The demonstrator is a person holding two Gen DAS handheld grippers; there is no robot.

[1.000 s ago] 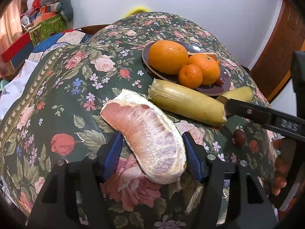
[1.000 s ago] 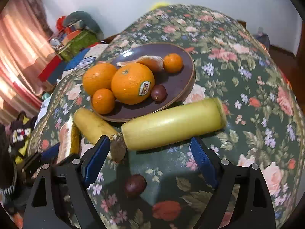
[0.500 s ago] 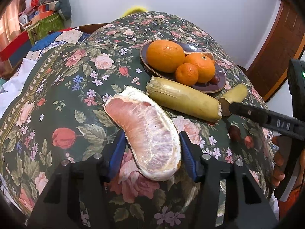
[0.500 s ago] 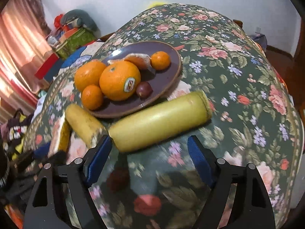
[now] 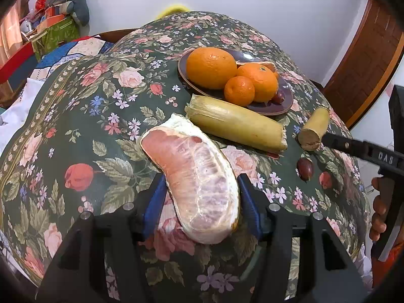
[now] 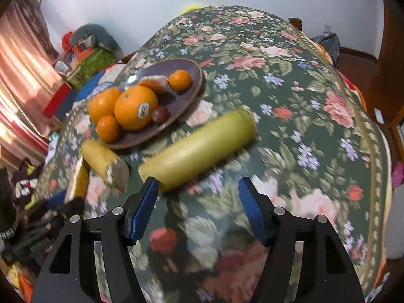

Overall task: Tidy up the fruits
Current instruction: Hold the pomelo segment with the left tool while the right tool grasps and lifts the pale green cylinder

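My left gripper [image 5: 199, 192] is shut on a big peeled pomelo segment [image 5: 194, 184], held just over the floral tablecloth. A brown plate [image 5: 285, 101] beyond it holds oranges [image 5: 210, 67], a small dark fruit and a peeled piece. Two yellow-green cane pieces lie by the plate: a long one [image 5: 237, 126] and a shorter one [image 5: 314, 131]. My right gripper [image 6: 198, 202] is open and empty, lifted a little back from the long cane piece [image 6: 199, 149]. The plate [image 6: 188, 101] lies behind that piece. A dark fruit [image 5: 305, 168] lies loose on the cloth.
The table curves away under a dark green floral cloth [image 6: 290, 75]. Bags, boxes and cloth clutter stand off its left side [image 6: 88, 58]. A wooden door [image 5: 363, 58] is at the right. The right gripper's arm [image 5: 366, 151] shows in the left wrist view.
My right gripper has drawn back and up from the long cane piece and its jaws have narrowed. The left gripper stays on the pomelo segment and has shifted slightly.
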